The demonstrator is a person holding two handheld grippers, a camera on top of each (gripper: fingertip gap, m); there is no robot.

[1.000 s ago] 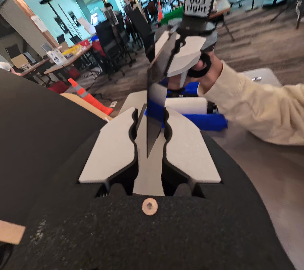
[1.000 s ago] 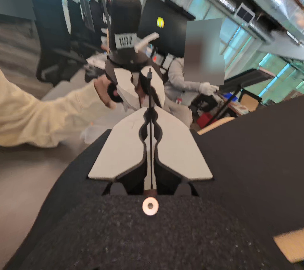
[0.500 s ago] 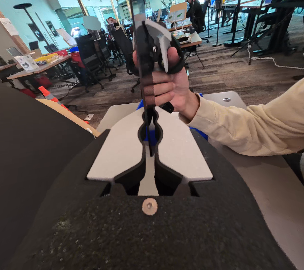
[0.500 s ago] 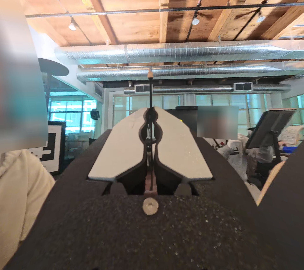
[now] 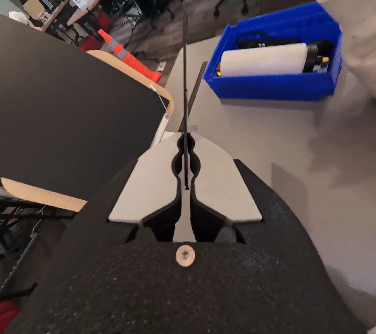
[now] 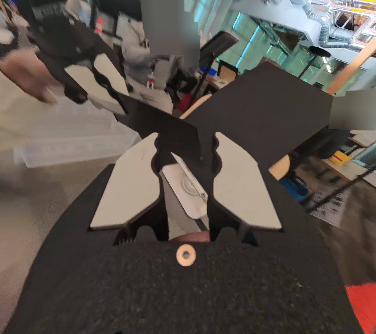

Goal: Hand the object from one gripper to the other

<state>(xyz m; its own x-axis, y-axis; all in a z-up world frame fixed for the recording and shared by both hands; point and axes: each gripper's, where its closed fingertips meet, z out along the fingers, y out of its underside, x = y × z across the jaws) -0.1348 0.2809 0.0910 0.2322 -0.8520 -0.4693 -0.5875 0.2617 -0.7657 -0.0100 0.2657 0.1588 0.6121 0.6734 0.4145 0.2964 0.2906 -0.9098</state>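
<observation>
Left wrist view: my left gripper (image 5: 185, 161) is clamped on the thin black sheet (image 5: 184, 43), seen edge-on and sticking far out over the table (image 5: 254, 137) w/ the blue bin (image 5: 270, 88) far right. Right wrist view: my right gripper (image 6: 185, 153) is spread wide, empty, the sheet's free corner just beyond its tips. Risk, imo: the pinch is narrow & near one end, so a quick swing could twist the sheet out.

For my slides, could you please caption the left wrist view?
Left gripper shut on thin black sheet, edge-on, beside blue bin.
</observation>
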